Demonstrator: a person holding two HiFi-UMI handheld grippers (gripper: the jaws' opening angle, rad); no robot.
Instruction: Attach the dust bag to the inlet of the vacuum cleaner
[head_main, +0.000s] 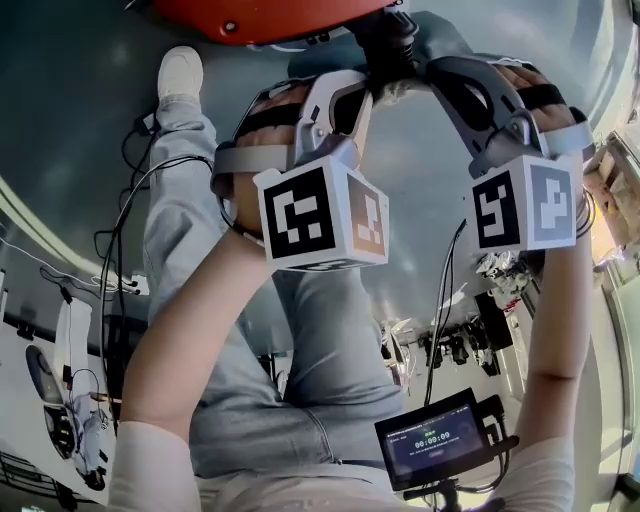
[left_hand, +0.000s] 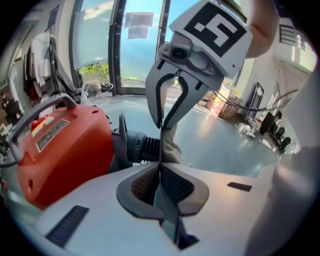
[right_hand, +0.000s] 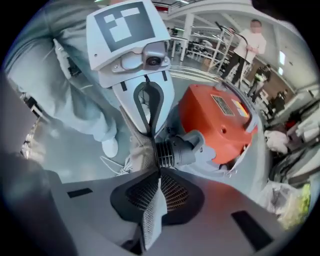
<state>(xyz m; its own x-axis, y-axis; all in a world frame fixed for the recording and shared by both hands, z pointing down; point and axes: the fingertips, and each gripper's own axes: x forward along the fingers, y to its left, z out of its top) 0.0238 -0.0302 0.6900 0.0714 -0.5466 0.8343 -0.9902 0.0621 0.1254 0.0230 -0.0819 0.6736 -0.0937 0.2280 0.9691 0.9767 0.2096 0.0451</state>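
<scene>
The red vacuum cleaner (left_hand: 60, 150) sits on the floor, with a dark ribbed inlet (left_hand: 142, 145) sticking out of its side; the inlet (right_hand: 180, 150) looks grey in the right gripper view. The dust bag (right_hand: 137, 150) is a pale woven cloth hanging just beside the inlet mouth. My left gripper (left_hand: 160, 172) is shut on a thin fold of the bag. My right gripper (right_hand: 159, 175) is shut on a meshy edge of the same bag. The two grippers face each other closely, both pointing steeply down. In the head view their marker cubes (head_main: 320, 215) hide the fingertips and the bag.
My legs and a white shoe (head_main: 180, 70) are on the floor beside the vacuum cleaner (head_main: 270, 15). Cables (head_main: 130, 200) trail at the left. A small screen (head_main: 435, 440) hangs near my waist. A person (right_hand: 250, 45) stands far off among racks. Glass doors (left_hand: 125, 45) lie beyond.
</scene>
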